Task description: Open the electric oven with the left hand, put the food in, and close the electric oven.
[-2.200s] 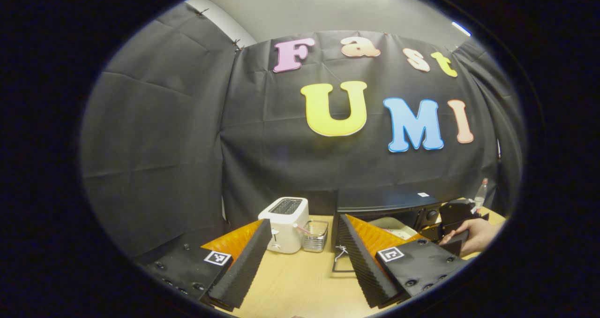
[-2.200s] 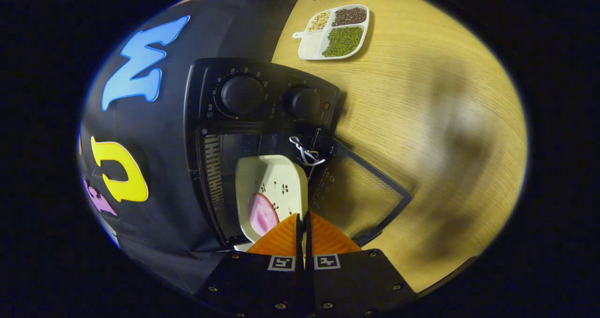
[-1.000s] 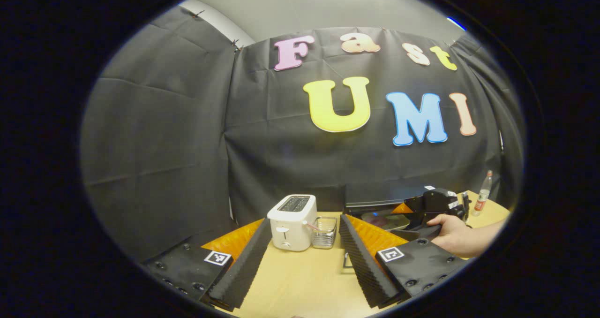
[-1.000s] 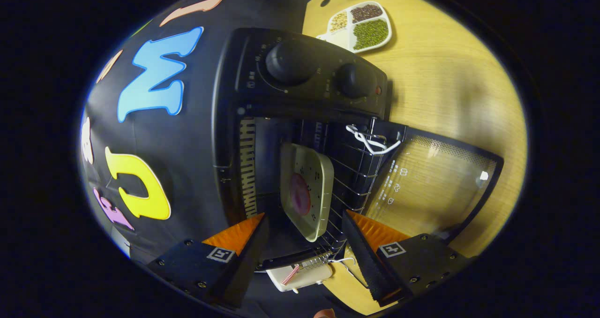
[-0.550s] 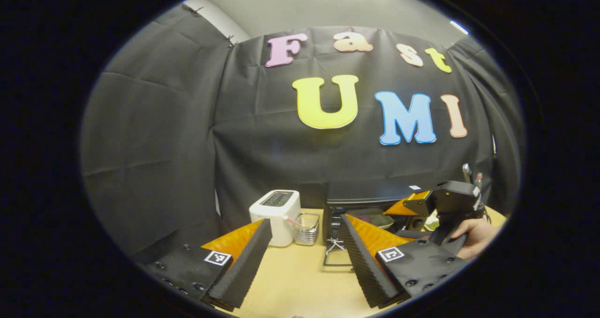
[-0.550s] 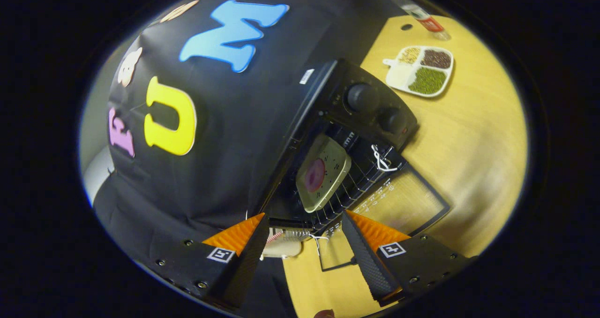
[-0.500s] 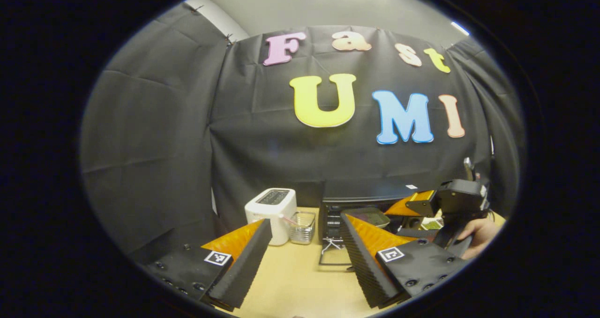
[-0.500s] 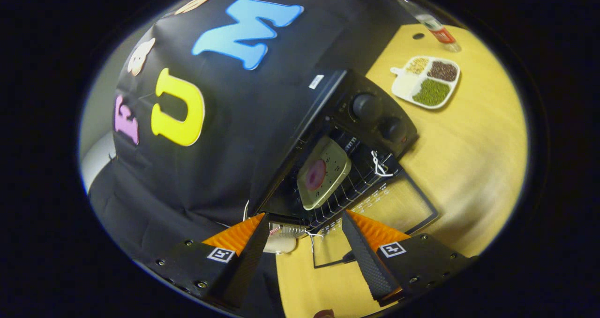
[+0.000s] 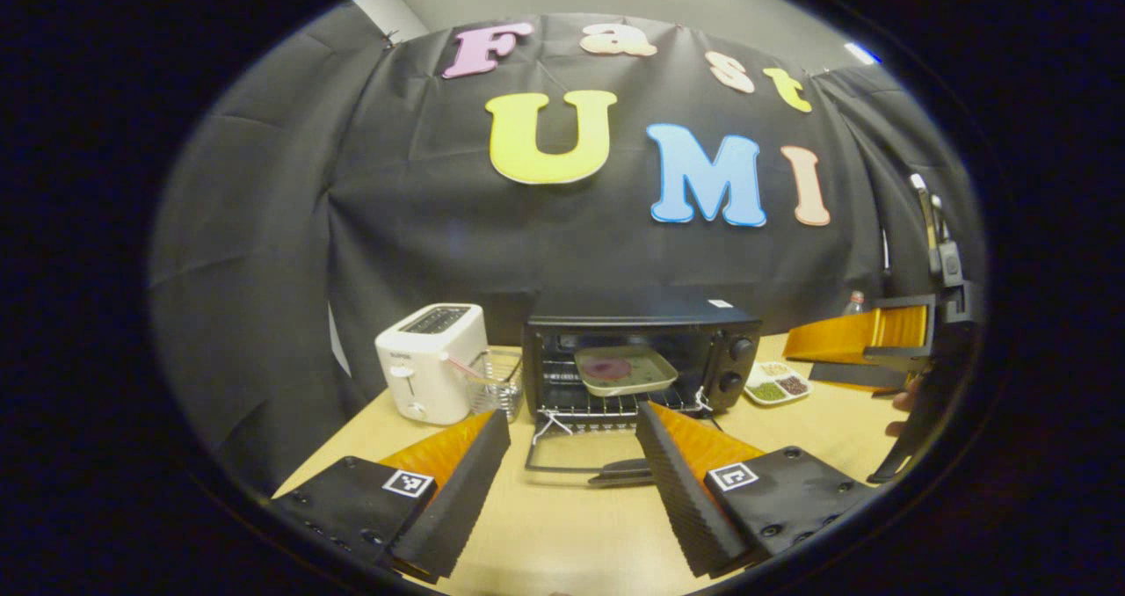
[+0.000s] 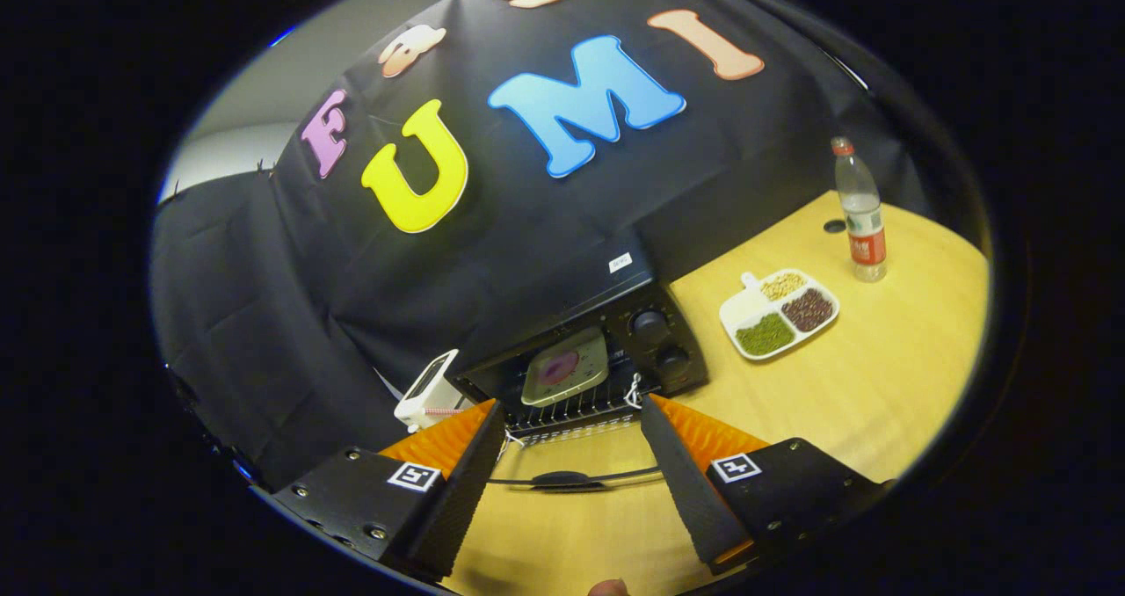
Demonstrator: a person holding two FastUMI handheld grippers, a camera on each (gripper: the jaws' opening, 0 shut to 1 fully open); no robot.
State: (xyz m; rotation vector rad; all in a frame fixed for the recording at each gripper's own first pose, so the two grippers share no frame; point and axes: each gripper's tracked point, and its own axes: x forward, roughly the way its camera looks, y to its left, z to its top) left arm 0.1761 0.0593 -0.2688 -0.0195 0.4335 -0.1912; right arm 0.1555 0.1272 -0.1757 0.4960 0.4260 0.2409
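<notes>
The black electric oven point(image 9: 642, 319) stands at the back of the wooden table, its glass door point(image 9: 580, 455) folded down flat. Inside, on the wire rack, sits a pale plate point(image 9: 626, 370) with a pink slice of food point(image 9: 605, 367). My left gripper point(image 9: 571, 455) is open just in front of the lowered door, nothing between its fingers. My right gripper point(image 10: 571, 455) is open too, hovering above the door handle point(image 10: 558, 478) and back from the oven point(image 10: 655, 332); the plate point(image 10: 567, 367) lies inside. In the left gripper view the right gripper point(image 9: 802, 359) hangs at the right, held by a hand point(image 9: 905, 398).
A white toaster point(image 9: 431, 363) and a small wire basket point(image 9: 497, 381) stand left of the oven. Right of it lie a divided tray of beans point(image 10: 778, 313) and a water bottle point(image 10: 860, 214). Black cloth walls close the back and left.
The right gripper opened, left the plate on the oven rack and pulled back and up away from the oven. The left gripper swung to face the oven.
</notes>
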